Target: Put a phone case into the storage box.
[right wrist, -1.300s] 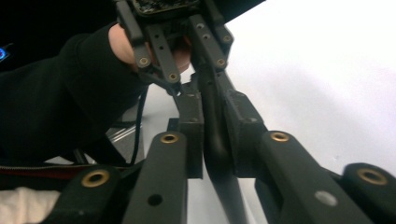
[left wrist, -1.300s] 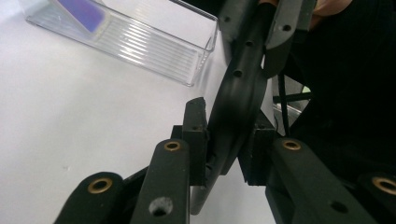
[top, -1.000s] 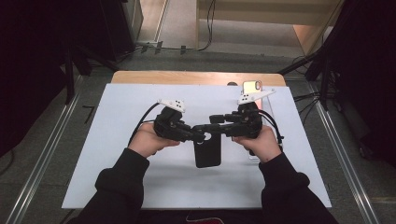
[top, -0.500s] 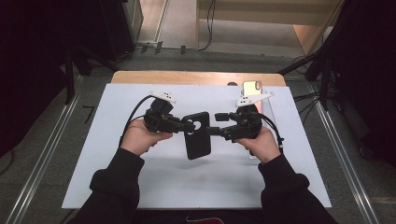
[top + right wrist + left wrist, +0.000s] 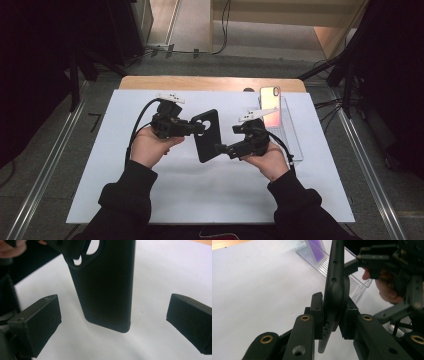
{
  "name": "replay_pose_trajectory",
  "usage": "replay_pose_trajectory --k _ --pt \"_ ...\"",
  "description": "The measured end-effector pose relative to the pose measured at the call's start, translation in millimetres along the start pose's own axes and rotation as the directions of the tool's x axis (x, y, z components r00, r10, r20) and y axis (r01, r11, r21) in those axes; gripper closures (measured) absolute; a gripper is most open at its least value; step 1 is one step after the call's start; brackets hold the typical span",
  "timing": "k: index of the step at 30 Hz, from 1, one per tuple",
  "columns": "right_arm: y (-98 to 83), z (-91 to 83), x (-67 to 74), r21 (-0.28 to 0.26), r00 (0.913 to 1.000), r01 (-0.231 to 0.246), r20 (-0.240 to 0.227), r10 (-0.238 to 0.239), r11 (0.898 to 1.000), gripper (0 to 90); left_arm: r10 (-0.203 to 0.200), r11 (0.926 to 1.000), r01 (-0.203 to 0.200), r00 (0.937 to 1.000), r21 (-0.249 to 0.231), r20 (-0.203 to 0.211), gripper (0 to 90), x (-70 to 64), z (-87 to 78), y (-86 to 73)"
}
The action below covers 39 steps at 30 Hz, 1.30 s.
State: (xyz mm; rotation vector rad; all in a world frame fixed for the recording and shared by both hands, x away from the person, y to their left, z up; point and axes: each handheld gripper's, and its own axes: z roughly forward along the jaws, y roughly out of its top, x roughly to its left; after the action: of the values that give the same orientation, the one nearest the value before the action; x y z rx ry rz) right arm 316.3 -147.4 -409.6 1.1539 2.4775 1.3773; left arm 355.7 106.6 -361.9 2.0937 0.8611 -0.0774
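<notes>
High view, phone case: black, held above the white mat, between both hands.
Left gripper: jaws clamped on the case's camera-hole end.
Right gripper: jaws have just been opening; now wide apart, the case's lower end between them, untouched.
Smartphone: propped in a clear stand, beyond the right hand.

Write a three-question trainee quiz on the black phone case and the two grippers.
1. True or false: the left gripper is shut on the black rubbery phone case.
2. How do the right gripper's jaws stand? A) wide open, B) clamped on the case.
3. Where does the shiny phone rest?

Key:
1. True.
2. A; they have just been opening, pads clear of the case.
3. In the clear plastic stand on the white tabletop.
</notes>
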Motion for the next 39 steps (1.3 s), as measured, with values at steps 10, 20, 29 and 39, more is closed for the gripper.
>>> replay_pose_trajectory --k 10,20,29,39 --pt "-6.7 10.5 9.9 -0.061 0.9954 -0.044 0.082 0.049 0.997 0.0 -0.062 0.9981 0.062 0.9964 0.005 -0.058 76.6 -7.2 5.5 2.0" --pt "-7.2 17.6 19.8 -0.081 0.9917 -0.04 0.119 0.049 0.996 0.0 -0.098 0.9947 0.099 0.994 0.027 -0.049 76.6 -12.0 13.2 1.7" --pt "-6.2 23.8 24.0 -0.085 0.9885 -0.038 0.143 0.05 0.996 0.0 -0.081 0.9958 0.083 0.9959 0.04 -0.041 76.6 -22.8 21.4 1.7" --pt "-6.2 29.1 25.7 -0.103 0.9818 -0.034 0.183 0.053 0.994 6.5 -0.076 0.9963 0.077 0.9968 0.039 -0.027 76.4 -30.4 25.3 1.9"
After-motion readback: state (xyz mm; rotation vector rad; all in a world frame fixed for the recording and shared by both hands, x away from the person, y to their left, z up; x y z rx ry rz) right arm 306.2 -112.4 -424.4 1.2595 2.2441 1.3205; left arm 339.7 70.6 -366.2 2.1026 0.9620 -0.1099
